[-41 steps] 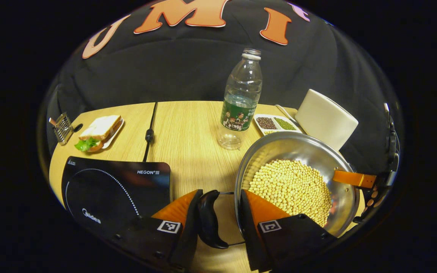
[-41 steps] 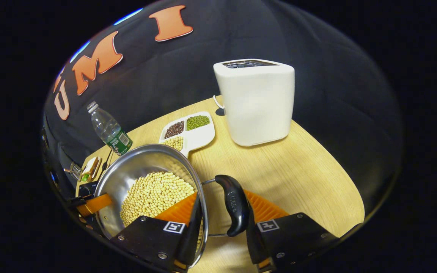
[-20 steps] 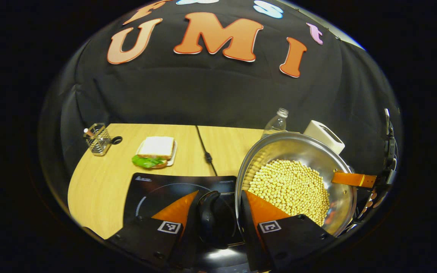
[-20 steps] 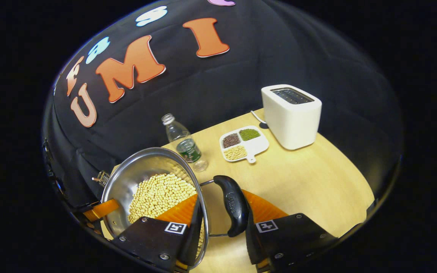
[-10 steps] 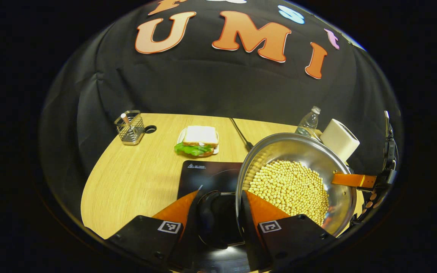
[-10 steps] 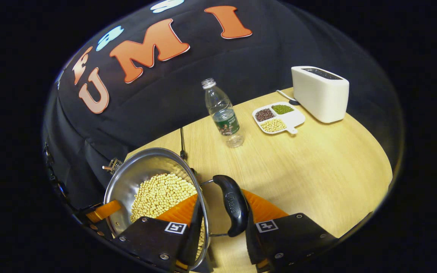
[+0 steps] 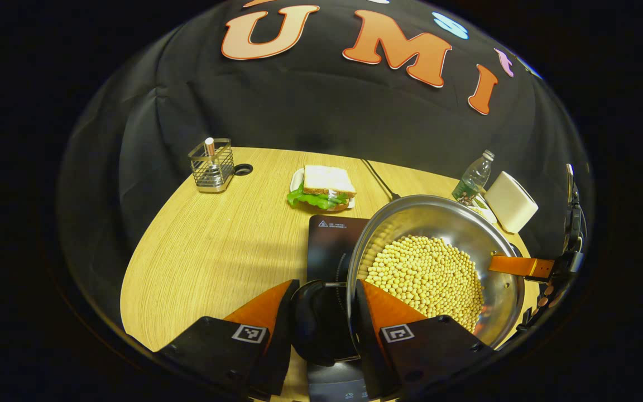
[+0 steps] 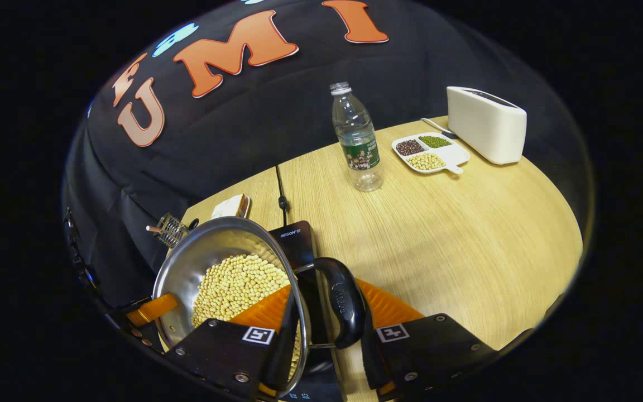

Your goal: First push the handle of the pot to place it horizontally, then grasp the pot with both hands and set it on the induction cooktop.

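Wooden table (image 8: 466, 234) carries cooktop (image 7: 330, 240), bottle (image 8: 358, 142), toaster (image 8: 486, 131).

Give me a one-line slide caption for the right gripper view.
Right gripper shut on pot handle, carrying the bean-filled pot over the induction cooktop.

Pot (image 7: 489, 234) over cooktop (image 7: 330, 245); sandwich (image 7: 324, 187) behind, on table (image 7: 215, 251).
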`<state>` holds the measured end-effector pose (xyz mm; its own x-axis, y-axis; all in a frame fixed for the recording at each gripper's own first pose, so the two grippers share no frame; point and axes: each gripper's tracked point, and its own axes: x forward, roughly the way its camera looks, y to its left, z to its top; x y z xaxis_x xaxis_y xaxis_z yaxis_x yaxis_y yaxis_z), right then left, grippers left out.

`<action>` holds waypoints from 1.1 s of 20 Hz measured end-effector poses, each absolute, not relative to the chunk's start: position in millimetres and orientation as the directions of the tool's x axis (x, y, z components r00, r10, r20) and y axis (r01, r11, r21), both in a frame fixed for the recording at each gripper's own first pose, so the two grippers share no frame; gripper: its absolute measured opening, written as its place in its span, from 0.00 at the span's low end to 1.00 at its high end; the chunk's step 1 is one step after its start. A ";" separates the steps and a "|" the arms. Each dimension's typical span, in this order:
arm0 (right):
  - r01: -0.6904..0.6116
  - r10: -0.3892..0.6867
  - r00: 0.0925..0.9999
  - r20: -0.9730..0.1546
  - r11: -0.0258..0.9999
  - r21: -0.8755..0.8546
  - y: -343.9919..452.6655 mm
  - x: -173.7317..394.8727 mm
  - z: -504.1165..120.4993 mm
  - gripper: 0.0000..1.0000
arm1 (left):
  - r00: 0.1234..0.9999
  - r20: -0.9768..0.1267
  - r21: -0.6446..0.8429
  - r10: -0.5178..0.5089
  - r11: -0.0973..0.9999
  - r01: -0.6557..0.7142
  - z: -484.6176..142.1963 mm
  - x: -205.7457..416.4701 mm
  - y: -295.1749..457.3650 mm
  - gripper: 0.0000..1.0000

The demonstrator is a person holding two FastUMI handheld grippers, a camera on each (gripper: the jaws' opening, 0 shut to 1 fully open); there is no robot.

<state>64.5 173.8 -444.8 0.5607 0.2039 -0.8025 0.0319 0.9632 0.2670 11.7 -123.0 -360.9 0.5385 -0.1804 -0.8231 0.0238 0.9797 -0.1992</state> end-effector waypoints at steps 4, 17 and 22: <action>0.017 0.208 0.560 -0.802 0.965 0.262 180.8 64.6 -448.6 0.55 | 0.546 -0.821 -0.179 -0.169 0.983 0.035 -360.8 11.7 -119.9 0.65; -0.008 0.048 0.878 -0.475 0.996 0.086 62.6 81.5 -251.3 0.95 | 0.879 -0.476 -0.100 -0.038 0.995 -0.011 -141.5 46.0 -84.0 0.98; -0.009 0.003 0.948 -0.320 1.000 -0.019 25.7 57.7 -153.8 0.95 | 0.951 -0.307 -0.058 0.024 0.997 -0.045 -43.1 32.3 -59.9 0.98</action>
